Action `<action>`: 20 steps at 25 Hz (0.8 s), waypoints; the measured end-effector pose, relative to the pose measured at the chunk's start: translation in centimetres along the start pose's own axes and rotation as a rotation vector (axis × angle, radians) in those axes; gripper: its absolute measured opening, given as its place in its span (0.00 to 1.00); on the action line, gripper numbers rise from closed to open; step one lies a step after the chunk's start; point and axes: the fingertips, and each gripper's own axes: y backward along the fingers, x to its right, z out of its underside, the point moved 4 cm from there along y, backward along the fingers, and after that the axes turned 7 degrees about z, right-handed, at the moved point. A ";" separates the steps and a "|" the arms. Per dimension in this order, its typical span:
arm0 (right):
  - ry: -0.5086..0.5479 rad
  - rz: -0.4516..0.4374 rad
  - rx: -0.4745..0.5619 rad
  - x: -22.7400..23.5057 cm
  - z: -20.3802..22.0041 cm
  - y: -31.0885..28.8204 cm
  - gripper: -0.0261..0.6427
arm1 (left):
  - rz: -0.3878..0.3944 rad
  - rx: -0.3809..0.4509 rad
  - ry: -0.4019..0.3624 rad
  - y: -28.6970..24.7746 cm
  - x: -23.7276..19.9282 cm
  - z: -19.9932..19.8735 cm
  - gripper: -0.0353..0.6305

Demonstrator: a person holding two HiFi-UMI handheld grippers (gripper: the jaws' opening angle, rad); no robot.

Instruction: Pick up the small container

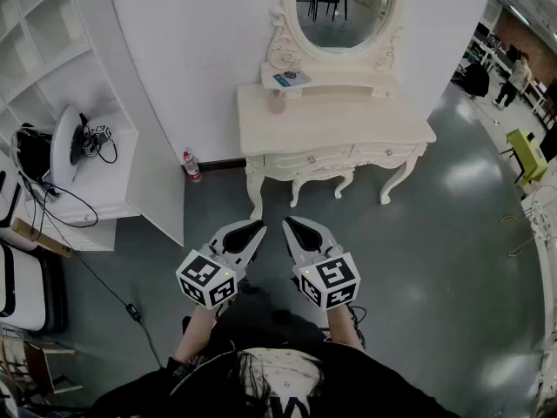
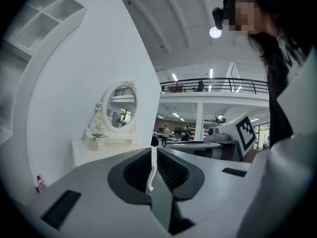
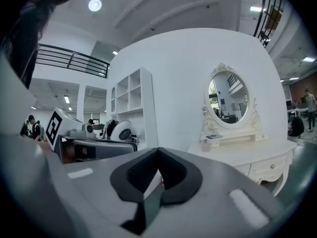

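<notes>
Head view, looking steeply down: a person holds two grippers side by side over a grey floor, facing a white bench (image 1: 348, 124) with an oval mirror (image 1: 341, 7) against a white wall. The left gripper (image 1: 252, 230) and the right gripper (image 1: 291, 226) both have their jaws pressed together with nothing between them. The two gripper views confirm this, each showing dark pads meeting along a thin seam.

The small container (image 1: 277, 102) is a pale, pinkish cup-like thing. It stands on the rear left part of the bench top, just in front of the low shelf under the mirror. It looks upright, with its long axis vertical, but it is too small here to make out a lid or rim.

It lies well ahead of both sets of jaws, across open floor, and roughly on the line between them. In the left gripper view it sits to the left of the left gripper (image 2: 151, 151), at (image 2: 92, 144). In the right gripper view it sits to the right of the right gripper (image 3: 158, 153), at (image 3: 205, 145). So both grippers point slightly inward, past it.

Neither hand is clearly nearer. The coming move probably calls for a step forward, one gripper turned to face the container, and its jaws opened wide.
</notes>
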 end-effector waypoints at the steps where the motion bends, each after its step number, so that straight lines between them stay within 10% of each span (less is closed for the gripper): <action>1: 0.000 0.001 0.001 0.1 0.0 0.0 0.05 | -0.003 0.000 0.001 0.0 -0.1 0.0 0.07; 20: -0.010 -0.029 -0.002 2.4 0.3 -5.6 0.05 | -0.040 -0.026 0.033 -1.7 -5.4 -0.2 0.07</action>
